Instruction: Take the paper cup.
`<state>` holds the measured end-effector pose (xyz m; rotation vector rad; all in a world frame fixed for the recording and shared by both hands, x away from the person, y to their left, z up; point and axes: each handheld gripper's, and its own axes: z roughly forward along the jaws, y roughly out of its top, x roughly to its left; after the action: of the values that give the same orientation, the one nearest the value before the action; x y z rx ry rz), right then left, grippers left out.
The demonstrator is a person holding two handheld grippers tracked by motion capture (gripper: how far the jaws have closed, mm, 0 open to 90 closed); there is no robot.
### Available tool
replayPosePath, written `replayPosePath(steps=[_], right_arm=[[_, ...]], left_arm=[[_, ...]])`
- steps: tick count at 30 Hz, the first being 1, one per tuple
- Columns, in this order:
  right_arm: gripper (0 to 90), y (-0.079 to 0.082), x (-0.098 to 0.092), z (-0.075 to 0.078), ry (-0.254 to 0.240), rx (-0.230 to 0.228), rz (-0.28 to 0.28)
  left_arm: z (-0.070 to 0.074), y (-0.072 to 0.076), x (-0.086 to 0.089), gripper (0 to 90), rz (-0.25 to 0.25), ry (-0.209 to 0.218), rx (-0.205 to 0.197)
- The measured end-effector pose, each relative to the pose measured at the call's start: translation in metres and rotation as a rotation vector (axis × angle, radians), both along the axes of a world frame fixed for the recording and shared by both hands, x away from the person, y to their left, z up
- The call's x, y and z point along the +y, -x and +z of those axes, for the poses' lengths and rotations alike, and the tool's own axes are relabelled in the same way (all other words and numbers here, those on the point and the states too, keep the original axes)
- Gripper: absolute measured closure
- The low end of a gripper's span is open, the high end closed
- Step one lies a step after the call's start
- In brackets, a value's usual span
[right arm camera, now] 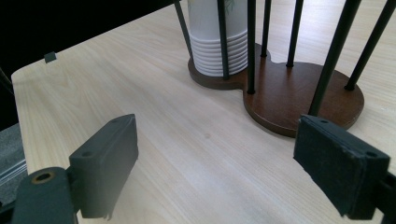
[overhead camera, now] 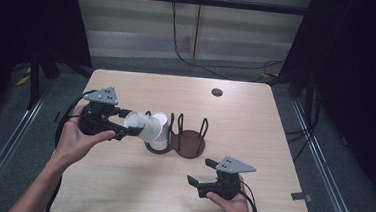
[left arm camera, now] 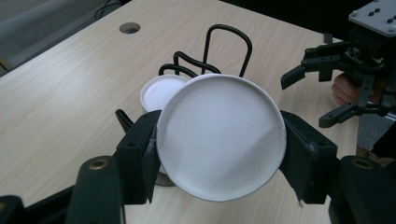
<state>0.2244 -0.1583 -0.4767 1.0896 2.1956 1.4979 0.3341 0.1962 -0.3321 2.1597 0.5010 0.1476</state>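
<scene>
A person holds a pair of tongs in each hand over a wooden counter. The left tongs are clamped on a white cup, one black jaw on each side of it. The cup lies tipped on its side in the air, with its round bottom facing the left gripper view and its open end pointing at the rack. It hangs just above a stack of cups that stands in the left half of the rack. I cannot tell if the held cup touches the stack. The rack has a dark brown base made of two round plates joined together, with thin black wire loops standing up around each plate. The right plate has no cup on it. The right tongs sit near the front edge of the counter, to the right of the rack and well apart from it. Their jaws are spread wide with nothing between them. In the right gripper view they point at the rack, and the stack shows behind the wires. The left hand grips its tongs from below. A small dark hole sits in the counter near the far edge.
</scene>
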Motion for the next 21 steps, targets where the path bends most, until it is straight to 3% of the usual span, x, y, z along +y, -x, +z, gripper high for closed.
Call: replayPosePath(steps=[11, 16, 19, 21], right_arm=[[13.3, -0.002, 0.004, 0.004, -0.026, -0.004, 0.006], [13.3, -0.003, 0.011, 0.008, -0.038, -0.016, 0.037], [13.3, -0.003, 0.014, 0.011, -0.039, -0.014, 0.045], [13.4, -0.003, 0.016, 0.013, -0.03, -0.017, 0.057]], left_arm=[[-0.025, 0.016, -0.002, 36.7, -0.031, 0.039, 0.022], [-0.035, 0.022, -0.009, 36.7, -0.051, 0.014, 0.026], [-0.039, 0.022, -0.01, 36.7, -0.052, 0.022, 0.031], [-0.041, 0.024, -0.01, 36.7, -0.059, 0.028, 0.015]])
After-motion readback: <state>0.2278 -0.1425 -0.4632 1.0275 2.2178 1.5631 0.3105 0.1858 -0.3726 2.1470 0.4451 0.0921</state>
